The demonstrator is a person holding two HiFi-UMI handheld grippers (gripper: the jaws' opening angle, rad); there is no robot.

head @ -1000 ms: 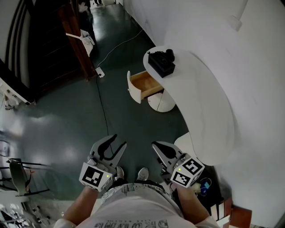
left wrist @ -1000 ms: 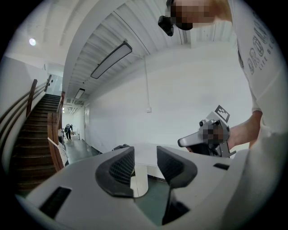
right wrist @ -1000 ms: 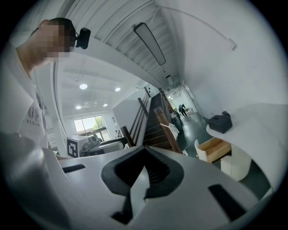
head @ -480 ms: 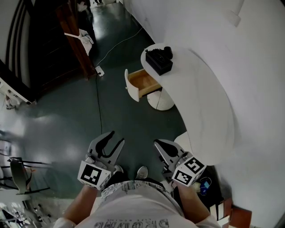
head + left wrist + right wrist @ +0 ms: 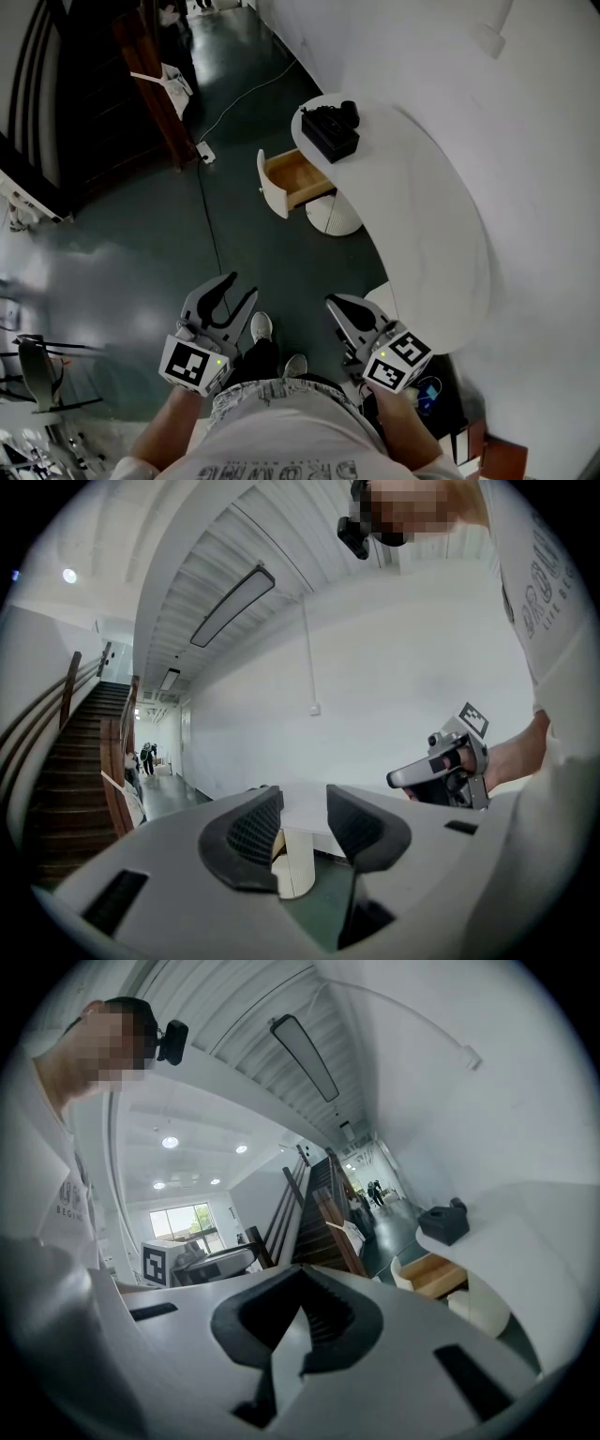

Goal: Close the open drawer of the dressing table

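Both claws hang low in front of the person, well apart from the desk's (image 5: 417, 220) far end. The left claw (image 5: 241, 286) is released, its jaws spread with nothing gripped; through the gap I see a white drawer front far off. The right claw (image 5: 330, 304) is clenched, its jaws meeting at the tips on nothing. The drawer (image 5: 292, 176) stands pulled out from the far end of the white curved desk, its wooden inside showing, over the dark green floor (image 5: 141, 234). A black box-like object (image 5: 328, 133) sits on the desk just above the drawer.
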